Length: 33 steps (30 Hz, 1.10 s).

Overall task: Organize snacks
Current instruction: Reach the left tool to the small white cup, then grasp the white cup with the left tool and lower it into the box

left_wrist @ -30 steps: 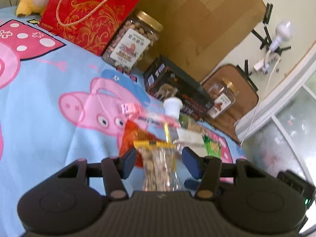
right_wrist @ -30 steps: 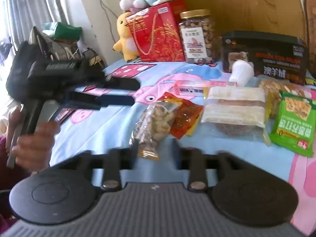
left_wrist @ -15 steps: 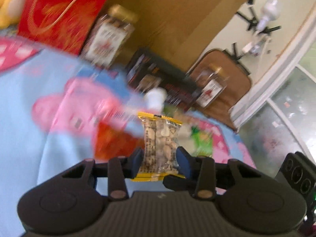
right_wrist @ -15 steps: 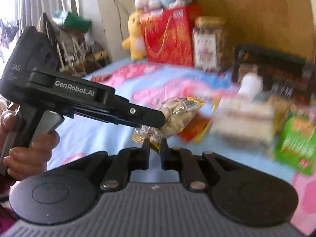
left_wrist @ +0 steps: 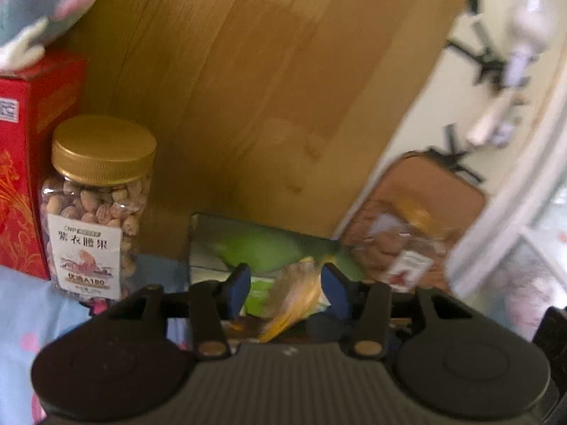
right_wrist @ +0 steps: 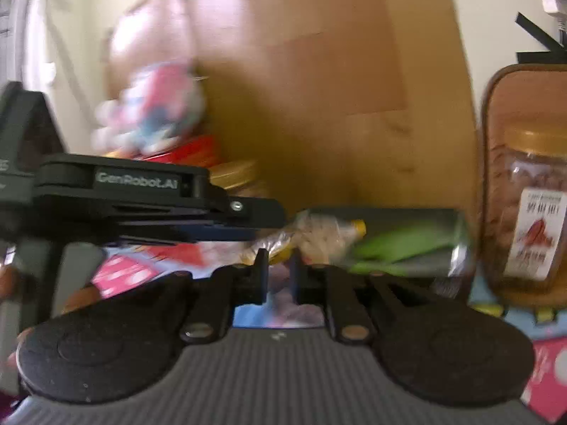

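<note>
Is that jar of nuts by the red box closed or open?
Closed. The nut jar stands upright with its gold lid seated squarely on top, beside the red box.

- Daylight pours in from the window (left_wrist: 538, 248), washing out the pale wall around it.
- Motion blur smears both views; the plush toy (right_wrist: 156, 113) is a streak.
- The nut jar (left_wrist: 95, 209) stays fairly sharp, its label readable.
- Fisheye bending curves the wooden board (left_wrist: 269, 88) towards the edges.
- The gripper bodies sit in dark shadow.
</note>
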### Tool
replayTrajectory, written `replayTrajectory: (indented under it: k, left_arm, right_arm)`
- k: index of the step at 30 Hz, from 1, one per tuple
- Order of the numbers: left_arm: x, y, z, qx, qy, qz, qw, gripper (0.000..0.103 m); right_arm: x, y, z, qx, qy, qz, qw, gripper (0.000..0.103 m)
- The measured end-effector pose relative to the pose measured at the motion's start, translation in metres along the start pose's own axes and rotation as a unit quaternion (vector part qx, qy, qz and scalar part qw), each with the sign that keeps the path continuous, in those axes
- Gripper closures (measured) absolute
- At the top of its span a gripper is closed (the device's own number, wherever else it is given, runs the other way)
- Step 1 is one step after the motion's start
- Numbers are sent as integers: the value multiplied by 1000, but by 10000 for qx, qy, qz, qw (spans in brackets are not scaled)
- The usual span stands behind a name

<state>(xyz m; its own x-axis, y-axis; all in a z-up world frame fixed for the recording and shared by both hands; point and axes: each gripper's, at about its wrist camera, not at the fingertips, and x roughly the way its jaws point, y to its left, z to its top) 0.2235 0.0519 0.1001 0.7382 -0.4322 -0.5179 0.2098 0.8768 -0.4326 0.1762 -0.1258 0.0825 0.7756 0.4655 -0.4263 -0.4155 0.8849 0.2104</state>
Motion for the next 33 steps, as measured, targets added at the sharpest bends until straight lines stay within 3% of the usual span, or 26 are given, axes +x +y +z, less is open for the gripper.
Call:
replayTrajectory:
  k: [3, 6, 9, 15, 19, 21, 24, 27, 29, 33]
  left_arm:
    - [-1, 8, -9, -156, 59, -35, 9999, 58]
    - [-24, 16, -25, -167, -180, -284, 9993, 56]
    - [-37, 28, -40, -407, -199, -461, 9979, 52]
    - [-24, 46, -65, -674, 461, -358, 9960, 52]
    - [-11, 39, -76, -377, 781, -313, 9957, 48]
    - [-4, 35, -81, -203, 873, -235, 9957, 43]
    - [8, 32, -85, -65, 1001, -62, 9949, 43]
    - [16, 37, -90, -190, 1043, -97, 9943, 53]
    - [17, 39, -91, -307, 1031, -193, 9940, 69]
    - [3, 28, -91, -95, 872, -171, 9960, 69]
  right_arm:
    - [8, -19, -3, 323, 146, -248, 9991, 81]
    - [-14, -30, -15, 587, -35, -38, 9983, 77]
    - [-16, -31, -29, 786, 202, 297, 9963, 76]
    - [0, -5, -55, 762, 814, 495, 9925, 73]
    - [9, 5, -64, 594, 1068, 355, 9919, 60]
    - [15, 5, -67, 577, 1187, 321, 9907, 60]
    - [15, 7, -69, 446, 1163, 263, 9919, 60]
    - [17, 8, -71, 364, 1113, 233, 9928, 61]
    - [18, 11, -72, 287, 1077, 241, 9935, 65]
    - [11, 13, -73, 293, 940, 249, 9948, 66]
